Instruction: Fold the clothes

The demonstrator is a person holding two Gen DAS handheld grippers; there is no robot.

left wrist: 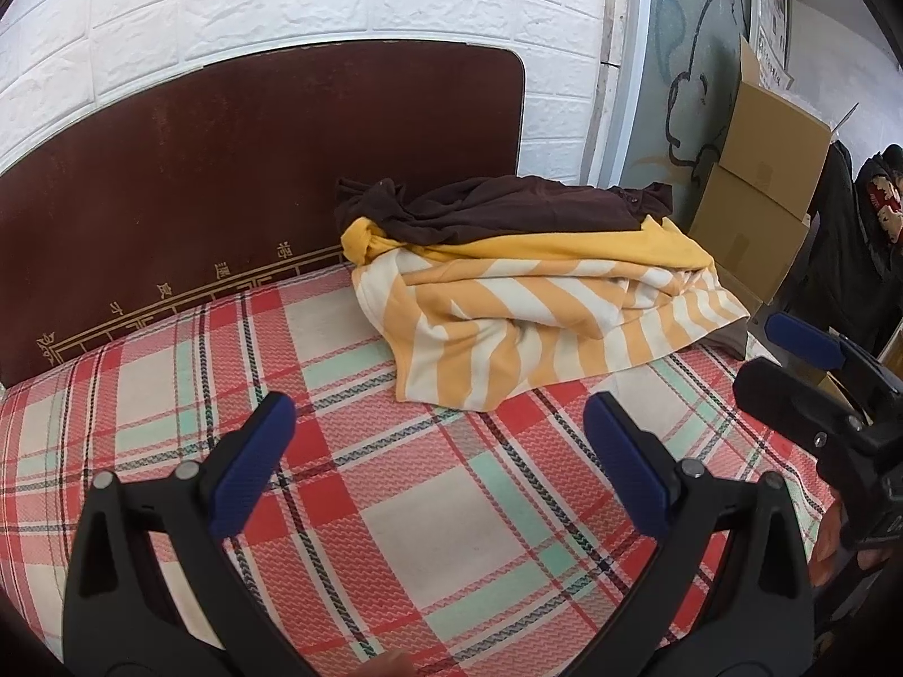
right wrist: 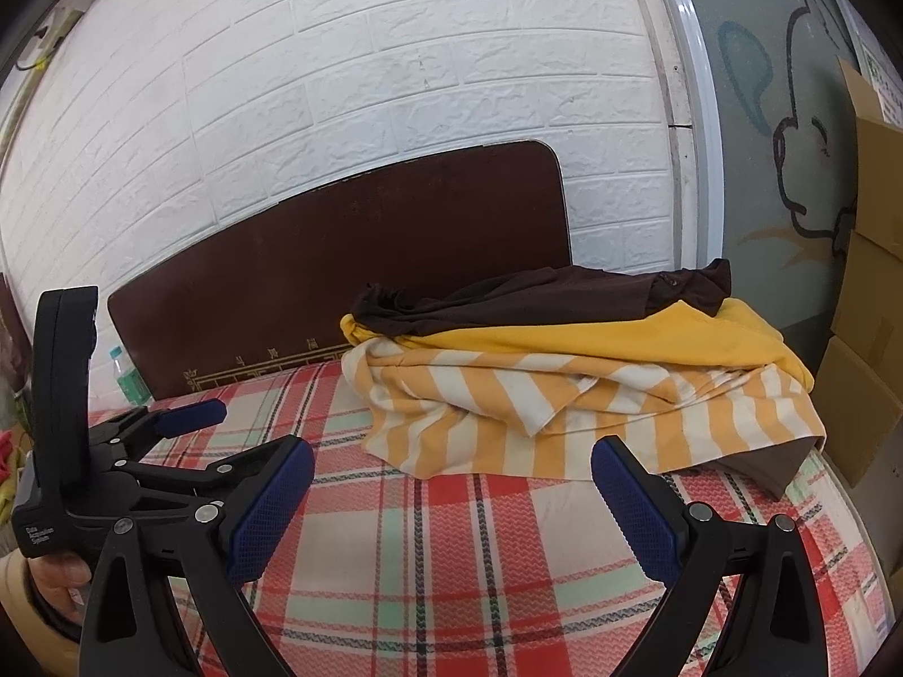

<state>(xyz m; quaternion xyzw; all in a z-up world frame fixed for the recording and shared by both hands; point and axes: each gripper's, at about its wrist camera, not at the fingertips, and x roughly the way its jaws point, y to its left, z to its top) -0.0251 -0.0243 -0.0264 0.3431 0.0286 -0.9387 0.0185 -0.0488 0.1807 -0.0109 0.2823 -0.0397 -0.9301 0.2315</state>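
Note:
A pile of clothes lies at the far right of a plaid-covered table (left wrist: 451,536): a dark brown garment (left wrist: 508,209) on top, a yellow one (left wrist: 564,248) under it, an orange-and-white striped one (left wrist: 536,327) below. The pile also shows in the right wrist view, with the brown garment (right wrist: 536,299), the yellow one (right wrist: 649,344) and the striped one (right wrist: 564,417). My left gripper (left wrist: 440,423) is open and empty, short of the pile. My right gripper (right wrist: 451,468) is open and empty, close to the striped garment's near edge. Each gripper shows in the other's view: the right gripper (left wrist: 818,361) and the left gripper (right wrist: 192,429).
A dark brown board (left wrist: 254,180) leans on the white brick wall (right wrist: 395,84) behind the table. Cardboard boxes (left wrist: 762,203) stand to the right of the pile. A plastic bottle (right wrist: 127,378) stands at the far left. Plaid cloth (right wrist: 451,564) lies between the grippers and the pile.

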